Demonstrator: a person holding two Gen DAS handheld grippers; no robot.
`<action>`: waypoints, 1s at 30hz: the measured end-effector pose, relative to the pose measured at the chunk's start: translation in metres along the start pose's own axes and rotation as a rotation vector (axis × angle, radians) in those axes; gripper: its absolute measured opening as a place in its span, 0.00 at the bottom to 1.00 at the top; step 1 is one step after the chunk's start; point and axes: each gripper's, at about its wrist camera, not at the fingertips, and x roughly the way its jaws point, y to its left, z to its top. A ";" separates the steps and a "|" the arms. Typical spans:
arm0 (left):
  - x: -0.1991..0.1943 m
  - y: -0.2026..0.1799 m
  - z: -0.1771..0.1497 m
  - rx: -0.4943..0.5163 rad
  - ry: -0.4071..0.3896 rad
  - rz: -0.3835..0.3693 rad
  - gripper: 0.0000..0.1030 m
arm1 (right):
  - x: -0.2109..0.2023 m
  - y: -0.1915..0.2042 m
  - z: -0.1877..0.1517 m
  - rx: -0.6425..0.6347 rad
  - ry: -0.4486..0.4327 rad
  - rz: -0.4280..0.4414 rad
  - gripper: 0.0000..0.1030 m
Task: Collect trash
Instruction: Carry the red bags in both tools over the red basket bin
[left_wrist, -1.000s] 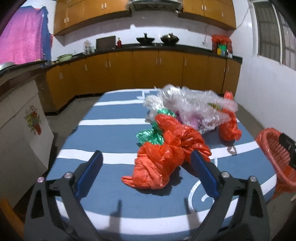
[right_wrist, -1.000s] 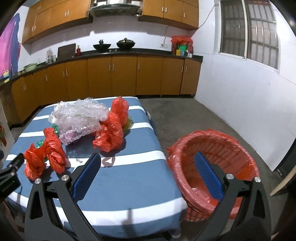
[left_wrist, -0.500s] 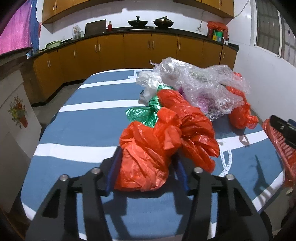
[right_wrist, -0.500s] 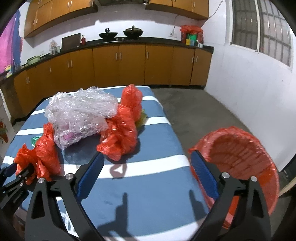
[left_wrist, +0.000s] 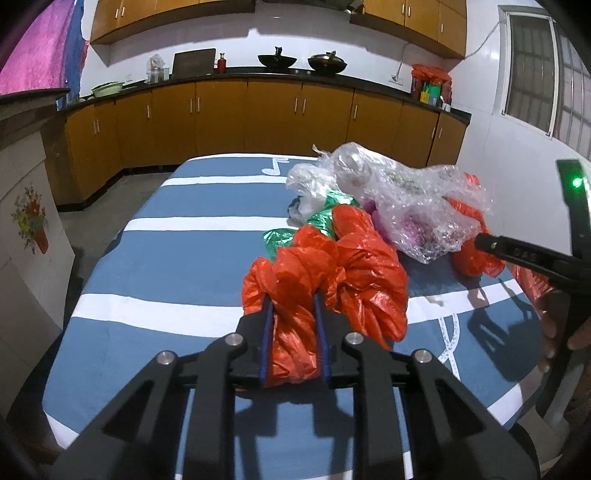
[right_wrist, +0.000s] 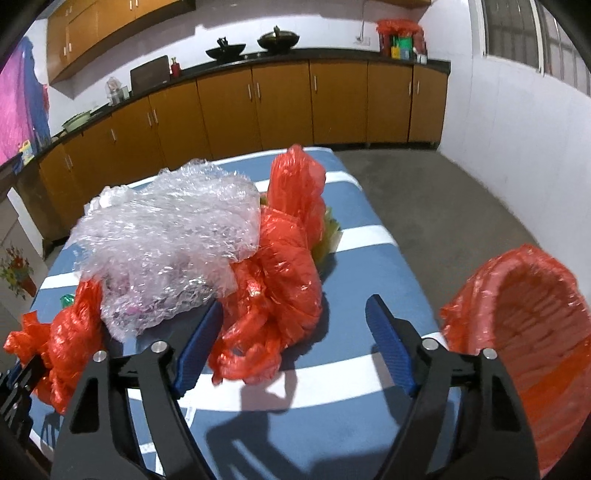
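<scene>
My left gripper (left_wrist: 292, 301) is shut on a crumpled orange plastic bag (left_wrist: 325, 280) at the near side of the blue-and-white striped table (left_wrist: 177, 258); the same bag shows at the left of the right wrist view (right_wrist: 62, 339). Behind it lie a green foil wrapper (left_wrist: 295, 230) and a heap of clear bubble wrap (left_wrist: 406, 199) (right_wrist: 166, 243). My right gripper (right_wrist: 295, 314) is open, its jaws on either side of a second orange bag (right_wrist: 280, 280) on the table. An orange lined trash basket (right_wrist: 528, 332) stands off the table's right side.
A wooden cabinet run with a dark counter (left_wrist: 258, 74) lines the far wall. A white cabinet with a flower sticker (left_wrist: 29, 221) stands left of the table. Bare concrete floor (right_wrist: 443, 206) lies right of the table.
My left gripper closed on the near orange bag. My right gripper moved forward and left, from over the basket to around the second orange bag.
</scene>
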 end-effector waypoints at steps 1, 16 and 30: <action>-0.001 0.002 0.001 -0.005 -0.003 0.002 0.20 | 0.003 0.001 0.000 -0.001 0.010 0.006 0.69; -0.017 0.013 0.017 -0.034 -0.056 0.015 0.19 | -0.005 -0.005 -0.017 -0.046 0.033 0.056 0.13; -0.041 0.009 0.030 -0.023 -0.109 0.005 0.19 | -0.034 -0.016 -0.025 -0.037 -0.002 0.048 0.13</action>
